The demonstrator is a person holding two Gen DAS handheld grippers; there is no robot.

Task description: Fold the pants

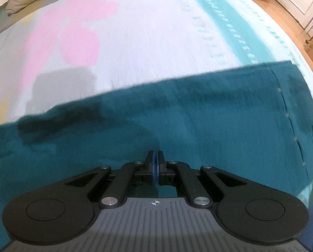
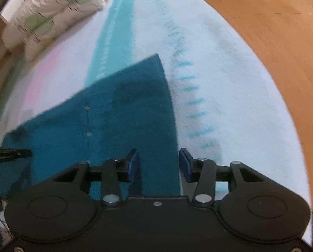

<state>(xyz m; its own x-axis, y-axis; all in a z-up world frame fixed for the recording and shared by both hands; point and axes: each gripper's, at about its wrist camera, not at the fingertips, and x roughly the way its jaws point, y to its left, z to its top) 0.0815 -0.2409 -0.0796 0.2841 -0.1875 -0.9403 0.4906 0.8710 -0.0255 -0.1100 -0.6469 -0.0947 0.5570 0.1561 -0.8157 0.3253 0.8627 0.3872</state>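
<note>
Left fingers (image 1: 155, 163) pressed together above teal pants (image 1: 198, 115); right fingers (image 2: 159, 166) spread, straddling their edge.

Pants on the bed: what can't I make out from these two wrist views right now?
- Left wrist view: whether the shut left gripper pinches any of the pants; its own body hides the cloth.
- Both views: the pants' near ends, cut off by gripper bodies and frame edges.
- Right wrist view: the pants' stitching, motion-blurred.

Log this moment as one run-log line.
left gripper: shut, above pants | right gripper: open, over pants edge | pants: flat on bedspread
</note>
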